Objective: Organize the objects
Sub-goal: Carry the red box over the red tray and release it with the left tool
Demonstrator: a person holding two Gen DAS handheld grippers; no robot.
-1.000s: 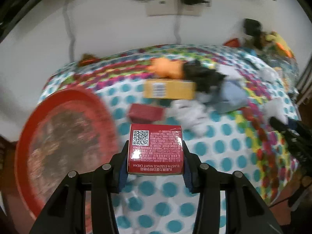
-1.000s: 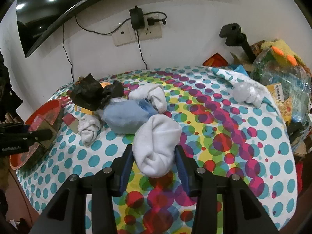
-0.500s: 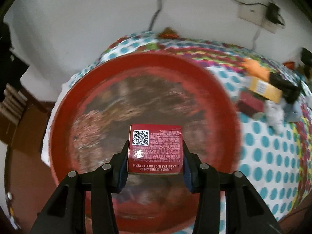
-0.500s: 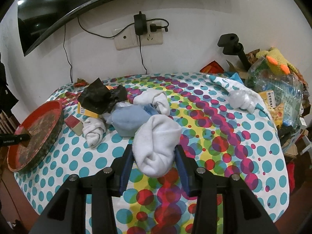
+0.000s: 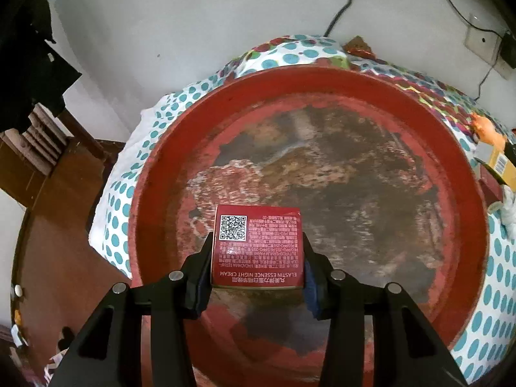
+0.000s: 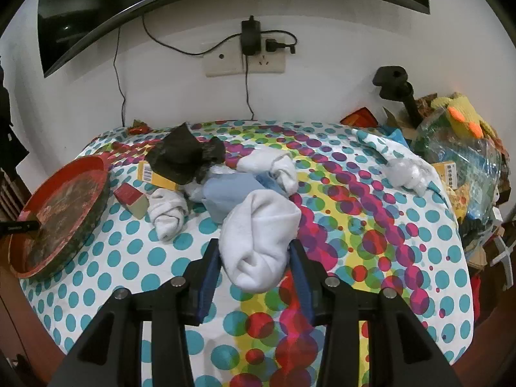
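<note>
My left gripper (image 5: pixel 257 259) is shut on a red night-cream box (image 5: pixel 257 246) with a QR code and holds it over the worn inside of a round red tray (image 5: pixel 154 174). My right gripper (image 6: pixel 254 259) is shut on a rolled white sock (image 6: pixel 261 242) above the polka-dot tablecloth. The tray also shows in the right wrist view (image 6: pixel 93 213) at the table's left edge, with the left gripper's tip over it. A pile beyond holds a black bag (image 6: pixel 185 156), a light-blue cloth (image 6: pixel 230 193), white socks (image 6: pixel 167 211), a yellow box (image 6: pixel 154 177) and a small red box (image 6: pixel 130 195).
The wall with a socket and cables (image 6: pixel 250 54) stands behind the table. A white bundle (image 6: pixel 404 174) lies at the right. Bags and a plush toy (image 6: pixel 461 119) crowd the right edge beside a black stand (image 6: pixel 395 87). Brown floor (image 5: pixel 58 225) lies left of the tray.
My left gripper has carried the red box from over the tablecloth leftward to above the tray and closer to it. My right gripper has risen and drawn back slightly with the sock.
</note>
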